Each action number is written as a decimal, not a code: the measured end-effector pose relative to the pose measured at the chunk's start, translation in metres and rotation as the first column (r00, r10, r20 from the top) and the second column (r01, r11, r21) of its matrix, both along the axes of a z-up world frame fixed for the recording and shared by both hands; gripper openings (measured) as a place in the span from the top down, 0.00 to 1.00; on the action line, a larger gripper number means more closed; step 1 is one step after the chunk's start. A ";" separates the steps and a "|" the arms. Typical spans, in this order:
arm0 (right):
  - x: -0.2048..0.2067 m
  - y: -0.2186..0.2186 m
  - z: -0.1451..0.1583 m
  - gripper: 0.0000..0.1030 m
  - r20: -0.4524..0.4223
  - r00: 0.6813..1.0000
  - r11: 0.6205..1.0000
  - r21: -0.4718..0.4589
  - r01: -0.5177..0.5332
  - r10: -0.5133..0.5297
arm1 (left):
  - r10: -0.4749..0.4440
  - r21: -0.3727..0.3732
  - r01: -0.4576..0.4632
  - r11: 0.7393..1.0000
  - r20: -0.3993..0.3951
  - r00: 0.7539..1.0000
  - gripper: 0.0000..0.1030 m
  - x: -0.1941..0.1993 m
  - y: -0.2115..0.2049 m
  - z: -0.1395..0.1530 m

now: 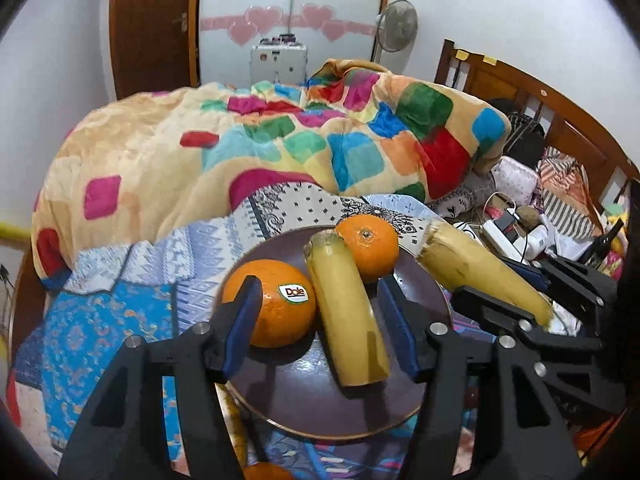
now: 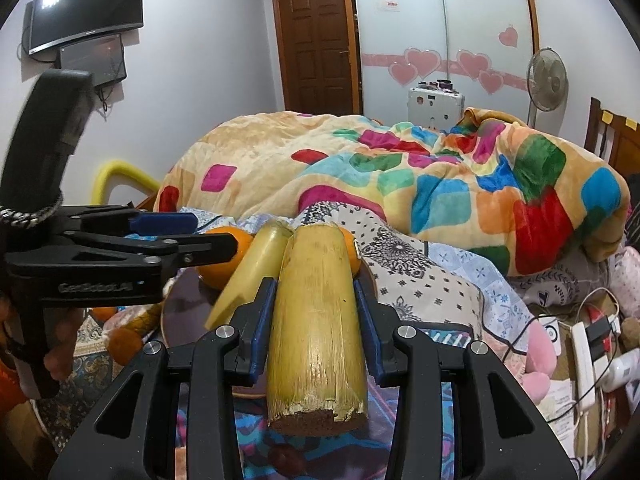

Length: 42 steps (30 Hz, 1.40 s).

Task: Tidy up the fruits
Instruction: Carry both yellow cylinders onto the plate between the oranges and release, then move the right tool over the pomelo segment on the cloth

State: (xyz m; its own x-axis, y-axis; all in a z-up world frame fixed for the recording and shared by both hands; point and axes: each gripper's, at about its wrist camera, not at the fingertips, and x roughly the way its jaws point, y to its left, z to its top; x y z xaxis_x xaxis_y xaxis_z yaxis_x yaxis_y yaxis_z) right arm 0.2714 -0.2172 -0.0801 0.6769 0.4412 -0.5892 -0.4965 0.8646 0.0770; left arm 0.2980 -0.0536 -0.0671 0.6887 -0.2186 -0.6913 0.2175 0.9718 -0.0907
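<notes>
Fingers of the left gripper (image 1: pixel 316 320) stand wide apart over a dark plate (image 1: pixel 320 404) on the bed, holding nothing; the left finger overlaps the Dole-stickered orange (image 1: pixel 280 308), and a yellow banana piece (image 1: pixel 346 312) lies between the two fingers. A second orange (image 1: pixel 370 246) sits at the far side of the plate, touching the banana piece. To the right, the right gripper (image 1: pixel 532 292) reaches in level from the side, shut around a thicker banana piece (image 1: pixel 476 264) that hangs over the plate's right rim. A patchwork blanket (image 1: pixel 248 140) is heaped behind

Seen from the right wrist, the right gripper (image 2: pixel 316 292) has its blue-padded fingers pressed on both sides of the thick banana piece (image 2: pixel 318 320), whose cut brown end points back at the camera. The left gripper (image 2: pixel 160 240) enters from the left, level, its fingers spread above the plate (image 2: pixel 184 320), beside the thinner banana piece (image 2: pixel 252 272) and an orange (image 2: pixel 224 258)
</notes>
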 end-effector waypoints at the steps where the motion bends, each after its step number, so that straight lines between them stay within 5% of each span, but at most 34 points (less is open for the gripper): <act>1: 0.001 0.002 -0.001 0.65 -0.003 1.000 1.000 -0.003 -0.001 0.001 | 0.004 0.018 -0.004 1.000 0.014 1.000 0.42 -0.003 0.001 0.002; 26: 0.033 0.033 -0.021 0.65 -0.117 0.993 0.998 -0.067 -0.016 0.008 | 0.095 0.069 -0.094 0.993 -0.012 0.995 0.37 -0.037 0.072 -0.024; 42: -0.042 0.016 0.009 0.45 -0.068 0.998 1.000 -0.026 0.007 -0.009 | 0.106 0.084 -0.104 0.991 -0.020 0.994 0.37 -0.107 0.089 -0.016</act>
State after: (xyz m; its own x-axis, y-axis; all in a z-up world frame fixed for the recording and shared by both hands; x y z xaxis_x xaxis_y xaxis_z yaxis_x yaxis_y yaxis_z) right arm 0.2292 -0.2013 -0.0708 0.6384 0.4197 -0.6451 -0.4837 0.8708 0.0879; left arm 0.1915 0.0351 -0.0828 0.6876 -0.0873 -0.7208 0.1126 0.9936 -0.0129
